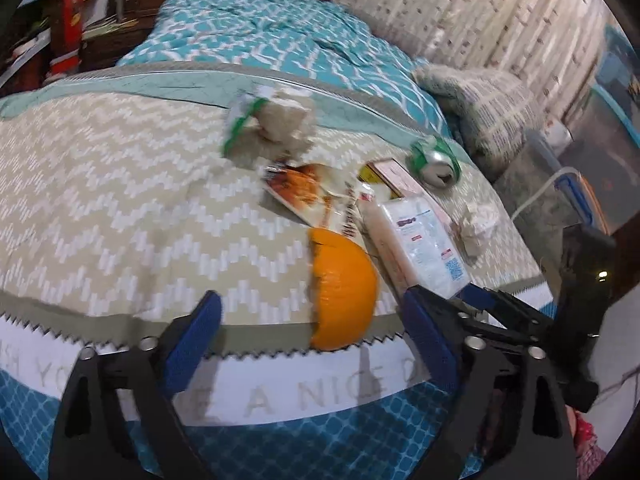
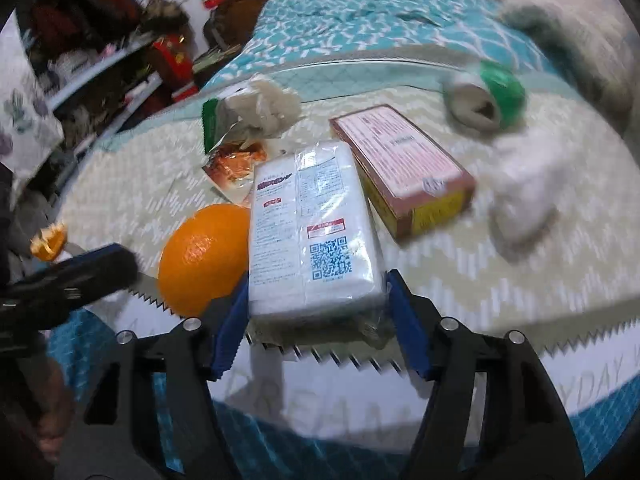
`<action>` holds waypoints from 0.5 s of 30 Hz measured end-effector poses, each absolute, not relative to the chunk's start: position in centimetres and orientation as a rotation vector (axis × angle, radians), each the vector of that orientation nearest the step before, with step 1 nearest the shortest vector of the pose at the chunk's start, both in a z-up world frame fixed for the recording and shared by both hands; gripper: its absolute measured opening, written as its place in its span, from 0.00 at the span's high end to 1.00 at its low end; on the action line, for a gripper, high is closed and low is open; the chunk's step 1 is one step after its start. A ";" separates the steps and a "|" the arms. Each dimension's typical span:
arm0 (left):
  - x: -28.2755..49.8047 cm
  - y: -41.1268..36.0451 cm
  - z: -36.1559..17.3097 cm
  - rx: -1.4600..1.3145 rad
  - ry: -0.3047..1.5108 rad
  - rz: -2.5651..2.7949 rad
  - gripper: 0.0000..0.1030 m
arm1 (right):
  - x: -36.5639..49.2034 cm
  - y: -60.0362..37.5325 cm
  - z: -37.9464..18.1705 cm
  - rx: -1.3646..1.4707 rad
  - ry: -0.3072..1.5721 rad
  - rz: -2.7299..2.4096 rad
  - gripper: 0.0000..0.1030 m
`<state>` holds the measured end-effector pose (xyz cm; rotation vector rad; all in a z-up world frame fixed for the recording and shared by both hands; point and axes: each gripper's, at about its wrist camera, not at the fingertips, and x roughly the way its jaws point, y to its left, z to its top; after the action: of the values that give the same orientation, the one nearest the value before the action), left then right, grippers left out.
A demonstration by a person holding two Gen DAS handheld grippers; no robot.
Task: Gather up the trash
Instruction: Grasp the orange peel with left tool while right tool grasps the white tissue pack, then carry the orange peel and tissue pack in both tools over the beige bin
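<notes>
Trash lies on a beige zigzag mat (image 1: pixel 100 200) on the bed. My right gripper (image 2: pixel 316 312) is closed around the near end of a white tissue pack (image 2: pixel 312 232), which also shows in the left wrist view (image 1: pixel 420 240). My left gripper (image 1: pixel 312 328) is open at the mat's near edge, with an orange peel half (image 1: pixel 344 292) between its fingers, untouched; the peel also shows in the right wrist view (image 2: pixel 204 256). Further back lie a snack wrapper (image 1: pixel 308 192), a crushed green can (image 1: pixel 436 160), a red-and-yellow box (image 2: pixel 404 168) and crumpled paper (image 1: pixel 280 124).
A white tissue wad (image 2: pixel 524 188) lies right of the box. A teal patterned quilt (image 1: pixel 272 36) covers the bed behind the mat. Cluttered shelves (image 2: pixel 100 60) stand at the left. A curtain (image 1: pixel 480 12) and cushion (image 1: pixel 484 104) are at the right.
</notes>
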<state>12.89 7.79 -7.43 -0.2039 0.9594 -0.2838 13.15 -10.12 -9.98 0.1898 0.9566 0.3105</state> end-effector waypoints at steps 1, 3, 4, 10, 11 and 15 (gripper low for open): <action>13.1 7.4 -7.6 -0.198 0.963 -0.296 0.25 | 12.4 -10.8 -10.0 0.208 0.956 0.299 0.38; 13.6 6.6 -8.1 -0.196 0.979 -0.319 0.38 | 10.4 -12.2 -9.8 0.230 0.951 0.288 0.38; 14.0 6.3 -8.7 -0.203 1.001 -0.327 0.43 | 9.7 -12.6 -9.8 0.231 0.950 0.285 0.38; 13.6 5.0 -9.3 -0.238 1.030 -0.394 0.76 | 3.6 -16.7 -9.4 0.283 0.926 0.247 0.38; 13.2 4.5 -9.0 -0.248 1.023 -0.419 0.77 | 3.0 -17.6 -9.3 0.299 0.917 0.231 0.38; 11.8 0.8 -7.9 -0.225 1.008 -0.518 0.90 | 0.2 -21.7 -8.4 0.384 0.844 0.137 0.38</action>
<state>11.78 0.81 -7.89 -0.2251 1.0084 -0.5180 0.23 -21.74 -8.44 0.3837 0.8437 0.1375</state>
